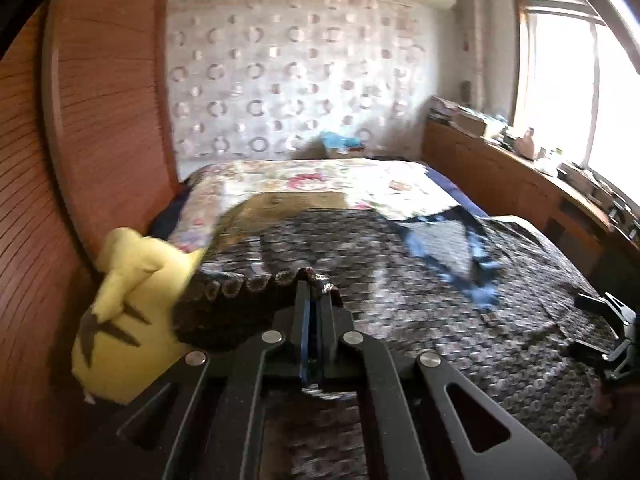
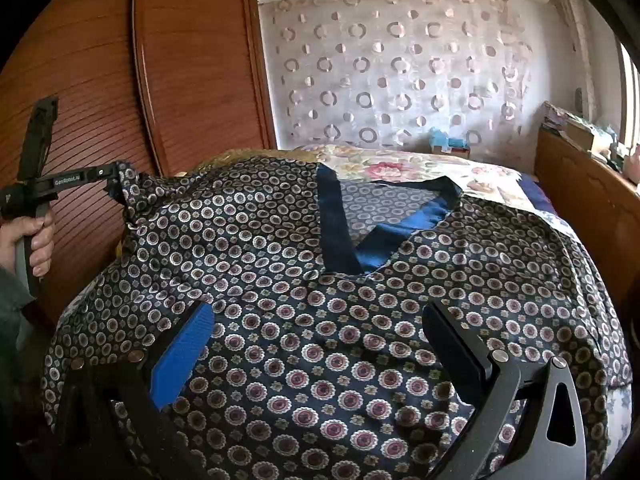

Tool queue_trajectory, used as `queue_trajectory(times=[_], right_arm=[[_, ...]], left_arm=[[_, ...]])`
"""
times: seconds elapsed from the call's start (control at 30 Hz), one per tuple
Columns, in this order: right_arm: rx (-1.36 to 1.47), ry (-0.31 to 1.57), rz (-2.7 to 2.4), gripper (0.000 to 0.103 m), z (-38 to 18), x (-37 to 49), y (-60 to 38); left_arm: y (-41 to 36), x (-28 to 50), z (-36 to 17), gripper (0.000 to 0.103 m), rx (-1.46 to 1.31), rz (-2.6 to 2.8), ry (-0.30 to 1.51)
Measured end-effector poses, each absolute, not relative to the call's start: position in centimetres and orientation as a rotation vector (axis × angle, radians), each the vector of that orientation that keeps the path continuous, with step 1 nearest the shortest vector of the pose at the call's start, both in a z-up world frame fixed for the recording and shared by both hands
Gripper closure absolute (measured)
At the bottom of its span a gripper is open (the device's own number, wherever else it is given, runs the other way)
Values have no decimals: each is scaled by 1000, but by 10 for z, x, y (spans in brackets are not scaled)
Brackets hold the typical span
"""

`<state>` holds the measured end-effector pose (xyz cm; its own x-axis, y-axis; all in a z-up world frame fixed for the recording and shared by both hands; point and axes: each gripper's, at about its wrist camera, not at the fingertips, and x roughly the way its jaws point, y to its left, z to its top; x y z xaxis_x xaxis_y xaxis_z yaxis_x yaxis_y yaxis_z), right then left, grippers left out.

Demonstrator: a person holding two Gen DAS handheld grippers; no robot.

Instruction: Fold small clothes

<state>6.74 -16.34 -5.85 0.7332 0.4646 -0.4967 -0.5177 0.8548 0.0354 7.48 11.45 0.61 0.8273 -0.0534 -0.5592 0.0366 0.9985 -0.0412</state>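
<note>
While our right gripper hovers wide open and empty over the shirt, our left gripper pinches its edge, likely to lift a sleeve for folding; the shirt lies spread on the bed, with wardrobe and curtain beyond.

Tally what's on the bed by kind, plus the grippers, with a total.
Patterned garment: 1
Yellow plush toy: 1
Floral bedspread: 1
Grippers: 2, left gripper and right gripper
Total: 5
</note>
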Motion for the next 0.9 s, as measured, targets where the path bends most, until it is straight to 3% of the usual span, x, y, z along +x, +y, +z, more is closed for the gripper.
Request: queue_trajectory(times=[0.2,0.33,0.43,0.47,0.6,0.7,0.9], right_arm=[[-98,520,529,0,-59,69,-177],[-98,530,525,0,-58,69,-181],[-96,534,523,0,-57,70,-182],[-95,535,523,0,-56,71,-182],[-104,536,530,0,-53,71,-178],[-119,535,539,0,-50,75,-172],[-155,528,614,0,-37,82,-148]], left_arm=[[84,80,-9,100,-23,-108,641],[79,75,-20,93,-39,-132,676],[79,66,-23,75,-50,-147,680],[79,61,-24,62,-55,-156,676],[83,43,-25,43,-67,-157,671],[92,27,-26,34,-84,-146,666],[116,4,-20,32,-103,-55,620]])
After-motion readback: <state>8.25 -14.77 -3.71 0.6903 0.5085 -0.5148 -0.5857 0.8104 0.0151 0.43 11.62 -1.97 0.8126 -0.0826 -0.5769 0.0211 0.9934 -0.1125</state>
